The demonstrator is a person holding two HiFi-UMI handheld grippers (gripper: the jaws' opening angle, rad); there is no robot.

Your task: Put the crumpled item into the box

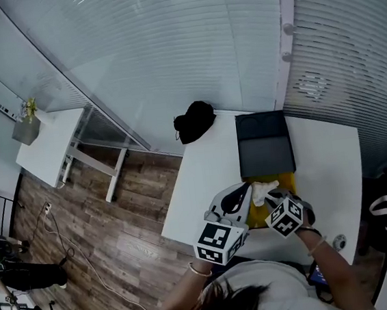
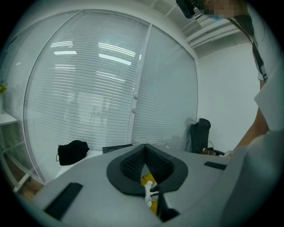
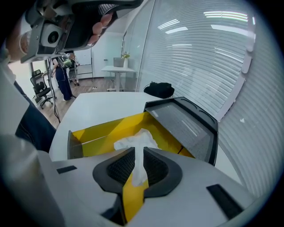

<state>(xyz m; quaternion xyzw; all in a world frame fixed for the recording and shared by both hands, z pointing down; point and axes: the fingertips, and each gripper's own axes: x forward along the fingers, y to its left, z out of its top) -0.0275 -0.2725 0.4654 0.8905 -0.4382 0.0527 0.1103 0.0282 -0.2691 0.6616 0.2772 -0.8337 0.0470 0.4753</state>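
Right gripper view has the clearest look: the right gripper [image 3: 138, 154] is clamped on the crumpled item [image 3: 133, 141]. A narrow stem of the white wad is pinched between the ribbed pads, and the fluffed head spills out past the tips. Just beyond and below it is the yellow inside of the box [image 3: 95, 133], so the wad hangs over the open box. Whether it touches the floor of it I can't say.

The left gripper [image 2: 144, 147] is close alongside with its jaws brought together at the tips and nothing plainly held. Only a sliver of white and yellow shows through the gap under the pads.

Further out, the dark lid [image 3: 191, 122] is flung open and lying back on the far side of the box. The box sits on a white table [image 1: 201, 164], with a black bag [image 1: 194, 121] at the far corner by the blinds.

The wad looks like tissue or thin paper, so I'd judge it very light, soft and easily squashed. It isn't fragile, but it could cling to the pads or drift as it falls. The pinch on the stem seems sound. Letting go low inside the yellow walls, away from the rim, looks the safest way to land it.
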